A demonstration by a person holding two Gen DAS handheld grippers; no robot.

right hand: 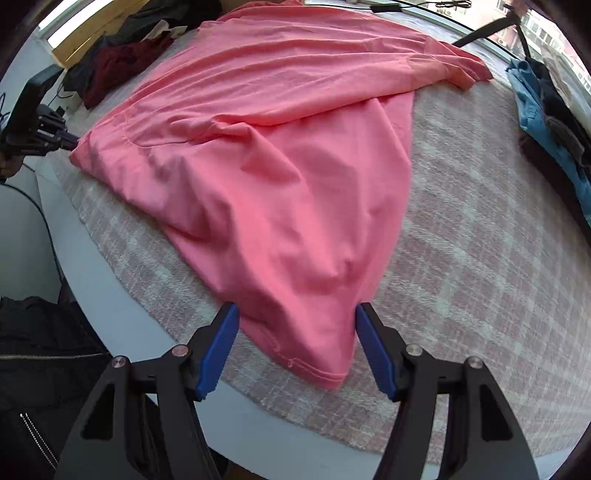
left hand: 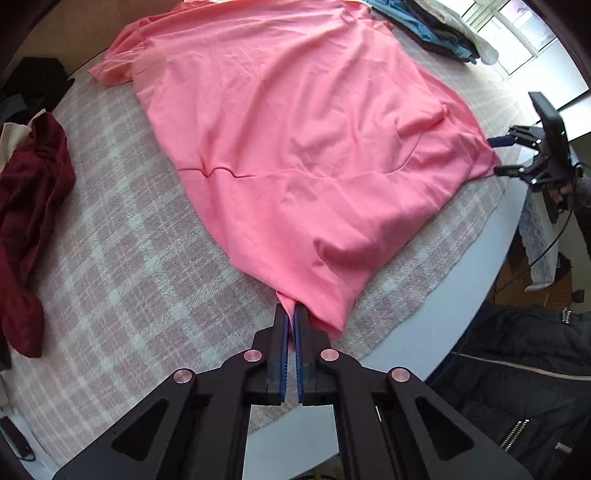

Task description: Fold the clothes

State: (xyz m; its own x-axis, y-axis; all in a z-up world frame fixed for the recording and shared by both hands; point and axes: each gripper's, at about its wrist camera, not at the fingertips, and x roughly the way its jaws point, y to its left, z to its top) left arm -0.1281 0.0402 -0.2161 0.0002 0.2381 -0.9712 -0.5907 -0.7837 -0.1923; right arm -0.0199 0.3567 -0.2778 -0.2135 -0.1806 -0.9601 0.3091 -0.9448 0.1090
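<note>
A large pink T-shirt (left hand: 295, 129) lies spread on the checked cloth, wrinkled, one sleeve at the far left. My left gripper (left hand: 291, 312) is shut on the shirt's near hem corner, pink fabric pinched between its blue pads. In the right wrist view the same shirt (right hand: 277, 166) runs away from my right gripper (right hand: 295, 308), which stands open with the other hem corner lying between its blue pads (right hand: 221, 339). My right gripper (left hand: 496, 155) also shows at the shirt's right edge in the left wrist view. My left gripper (right hand: 72, 144) is at the shirt's left corner in the right wrist view.
A pink-and-white checked cloth (left hand: 129, 240) covers a round pale table, whose edge (left hand: 480, 277) curves close by. A crumpled maroon garment (left hand: 33, 192) lies at the left. Blue and dark clothes (left hand: 424, 26) are piled at the back right. A person's black zipped jacket (left hand: 517, 369) is beside the table.
</note>
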